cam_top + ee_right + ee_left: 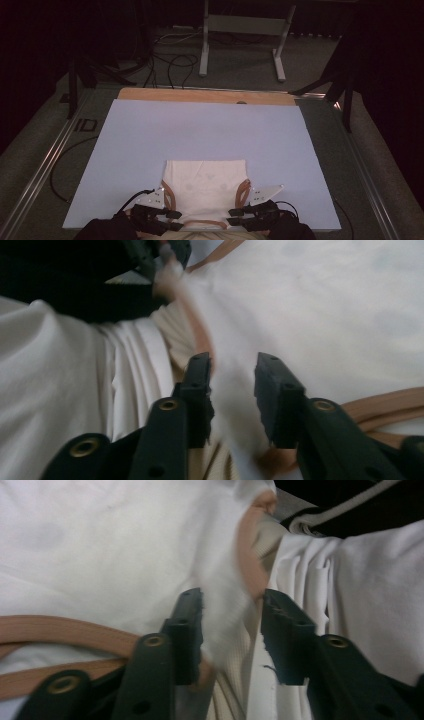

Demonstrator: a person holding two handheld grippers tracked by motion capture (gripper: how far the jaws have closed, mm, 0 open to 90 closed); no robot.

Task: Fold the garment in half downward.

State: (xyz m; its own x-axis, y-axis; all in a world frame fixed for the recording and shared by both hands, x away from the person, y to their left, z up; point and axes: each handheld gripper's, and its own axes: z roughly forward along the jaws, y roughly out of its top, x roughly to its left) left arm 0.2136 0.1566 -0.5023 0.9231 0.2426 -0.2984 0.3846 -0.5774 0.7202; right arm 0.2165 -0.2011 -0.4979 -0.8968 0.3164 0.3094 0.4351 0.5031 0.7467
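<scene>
A white sleeveless garment (pixel 205 187) with tan trim lies flat at the near edge of a pale blue sheet (pixel 210 130). My left gripper (pixel 176 220) sits at the garment's near left corner and my right gripper (pixel 234 216) at its near right corner. In the left gripper view the jaws (pixel 232 597) stand apart, with a blurred fold of white cloth (pixel 222 615) and tan trim (pixel 250 565) loose between them. In the right gripper view the jaws (pixel 232 360) also stand apart, with white cloth (pixel 235 390) between them and unpressed.
The blue sheet covers a table with a wooden strip (pixel 205 95) along its far edge. Beyond it stand a grey metal frame (pixel 240 30) and floor cables (pixel 175 65). A rail (pixel 45 165) runs along the left. The person's white shirt (pixel 370 580) hangs close behind the grippers.
</scene>
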